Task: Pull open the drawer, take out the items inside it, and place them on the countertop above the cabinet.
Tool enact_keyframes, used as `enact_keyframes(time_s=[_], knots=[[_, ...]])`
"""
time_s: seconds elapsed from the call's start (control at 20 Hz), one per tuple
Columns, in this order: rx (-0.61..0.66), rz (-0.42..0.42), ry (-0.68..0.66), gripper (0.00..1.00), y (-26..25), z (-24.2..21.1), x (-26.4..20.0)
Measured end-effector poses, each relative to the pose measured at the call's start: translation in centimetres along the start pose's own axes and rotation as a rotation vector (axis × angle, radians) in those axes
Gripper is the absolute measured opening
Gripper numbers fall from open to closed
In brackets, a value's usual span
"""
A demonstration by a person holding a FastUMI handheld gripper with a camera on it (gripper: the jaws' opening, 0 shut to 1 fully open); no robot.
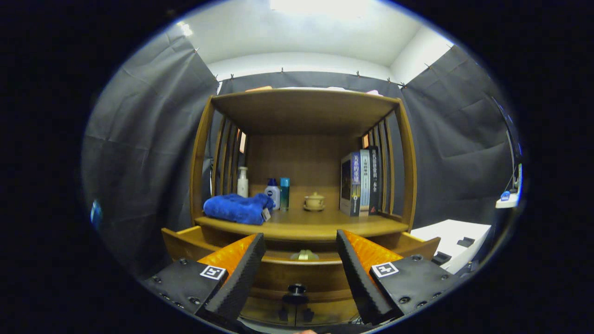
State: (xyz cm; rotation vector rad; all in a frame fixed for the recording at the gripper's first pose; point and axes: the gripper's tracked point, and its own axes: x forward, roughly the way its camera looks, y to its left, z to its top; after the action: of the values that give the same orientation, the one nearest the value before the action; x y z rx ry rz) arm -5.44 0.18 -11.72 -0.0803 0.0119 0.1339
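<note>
Your gripper (pixel 300 248) sits nearest, its two fingers (pixel 243 273) spread wide apart with nothing between the pads; it grips nothing. Between and just below the fingertips you see one dark round knob (pixel 296 291) on the front of the drawer (pixel 297 273), and the drawer stands pulled out toward you, its side walls showing to either side behind the fingers; one small pale object (pixel 305 254) shows just above the drawer's front edge, between your fingertips, but what it is cannot be told. Below the knob, two small dark handles (pixel 294 314) sit side by side on the cabinet front.

Beyond the fingers lies the wooden countertop (pixel 325 225) of the cabinet, roofed by a shelf on slatted sides; on it you can count one blue towel (pixel 237 208), bunched at the left front; three bottles behind it, one tall white pump bottle (pixel 242 182), one short white bottle with a blue cap (pixel 273 190), and one slim teal one (pixel 284 193); one small lidded cup on a saucer (pixel 314 201) near the middle; and about four books (pixel 361 182) standing upright at the right. The towel crowds the left front of the countertop, while the middle front is bare wood. Off to the right of the cabinet stands one white table (pixel 452 236) with two dark items on it.
</note>
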Motion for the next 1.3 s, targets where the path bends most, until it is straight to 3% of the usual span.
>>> enact_keyframes(time_s=[0.25,0.4,0.55,0.7,0.9,1.0,1.3], knots=[[-0.003,0.036,0.062,0.98,2.3,2.4,1.9],[0.017,0.027,0.088,0.98,2.5,4.8,5.2],[-0.013,-0.050,0.190,0.96,1.0,4.4,8.4],[-0.005,-0.079,0.370,0.93,0.8,1.3,9.3],[0.193,-0.168,0.686,0.89,-0.1,-4.8,10.4],[0.239,-0.228,0.763,0.86,-1.5,-7.1,11.5],[0.183,-0.350,0.872,0.77,-5.2,-10.9,13.2]])
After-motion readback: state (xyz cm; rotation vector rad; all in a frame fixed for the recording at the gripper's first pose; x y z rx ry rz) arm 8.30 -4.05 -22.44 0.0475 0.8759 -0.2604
